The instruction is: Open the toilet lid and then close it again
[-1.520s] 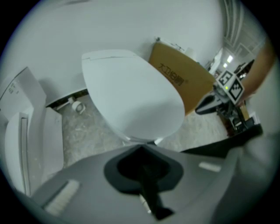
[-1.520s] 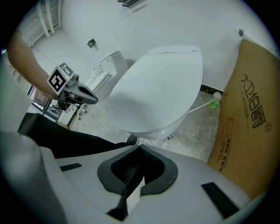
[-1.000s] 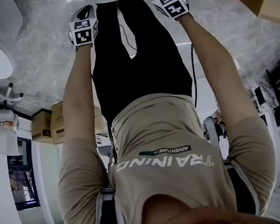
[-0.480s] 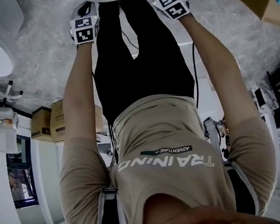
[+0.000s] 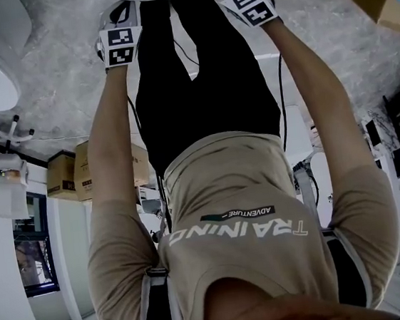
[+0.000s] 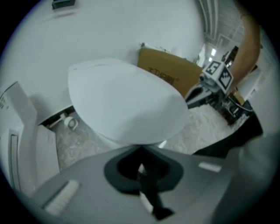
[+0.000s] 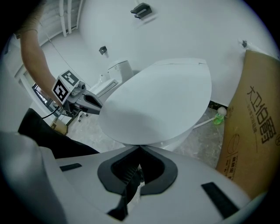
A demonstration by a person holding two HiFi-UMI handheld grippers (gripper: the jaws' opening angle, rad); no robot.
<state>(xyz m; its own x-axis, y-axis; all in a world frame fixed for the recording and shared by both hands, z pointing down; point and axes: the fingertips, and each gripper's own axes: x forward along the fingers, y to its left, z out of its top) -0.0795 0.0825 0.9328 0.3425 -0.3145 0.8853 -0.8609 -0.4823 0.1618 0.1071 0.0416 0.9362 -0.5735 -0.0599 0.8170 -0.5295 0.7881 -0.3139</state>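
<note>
While left gripper (image 6: 140, 148) sits at toilet lid (image 6: 127, 105), shirt (image 5: 232, 188) reads "TRAINING".

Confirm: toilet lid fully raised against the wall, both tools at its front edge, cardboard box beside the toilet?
Wrong on the lid: the right gripper view shows the toilet lid lying down over the bowl, not raised. Left tool and right tool are both at its front edge, and the cardboard box stands beside the toilet.
</note>
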